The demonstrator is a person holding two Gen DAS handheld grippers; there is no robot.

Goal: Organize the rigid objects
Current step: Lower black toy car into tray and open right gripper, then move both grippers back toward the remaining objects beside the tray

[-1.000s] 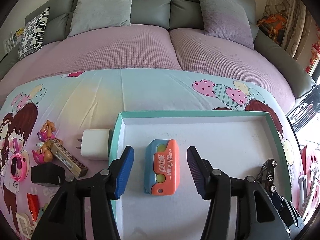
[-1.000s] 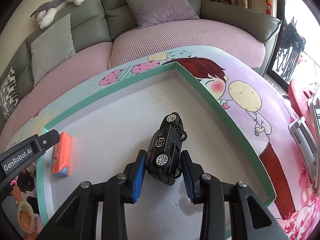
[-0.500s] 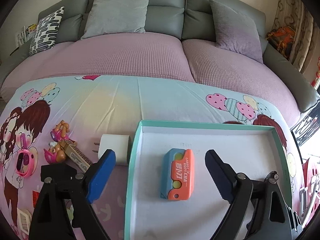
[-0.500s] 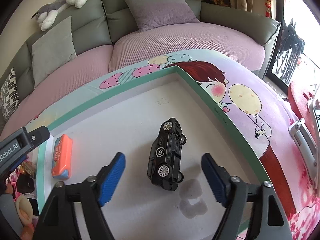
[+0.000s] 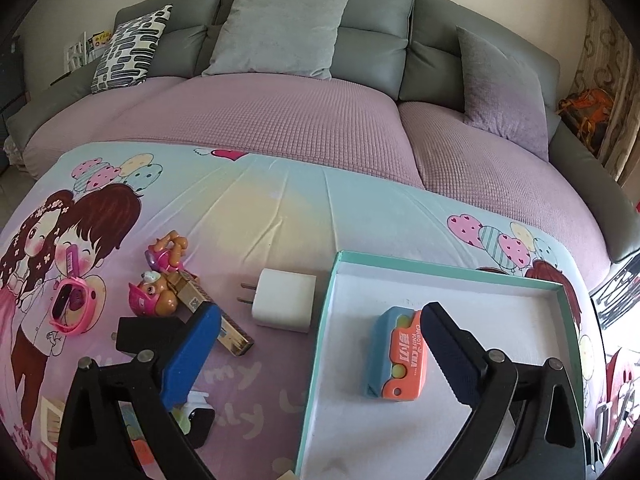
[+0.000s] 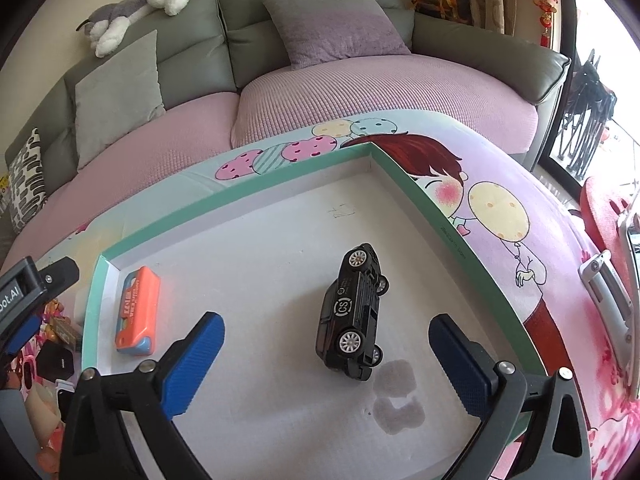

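A teal-rimmed white tray (image 5: 328, 312) (image 6: 240, 200) lies on the cartoon-print cloth. An orange and blue carrot knife toy (image 5: 396, 354) (image 6: 136, 316) lies flat in its left part. A black toy car (image 6: 354, 306) lies on its side in the right part. My left gripper (image 5: 320, 340) is open and empty, astride the tray's left wall. My right gripper (image 6: 326, 344) is open and empty, above the tray with the car between and just beyond its fingers. Left of the tray lie a white plug charger (image 5: 282, 300), a brown box (image 5: 212, 312), a black block (image 5: 148, 332) and toy figures (image 5: 156, 292).
A pink toy watch (image 5: 70, 308) lies at the far left of the cloth. Small items sit under my left finger (image 5: 192, 416). A sofa with cushions (image 5: 276, 32) runs behind. A phone-like device (image 6: 604, 284) lies right of the tray. A wet-looking stain (image 6: 396, 396) marks the tray floor.
My right gripper opened, let go of the black car and pulled back. My left gripper opened wider, backed off the carrot knife toy and shifted left over the tray wall.
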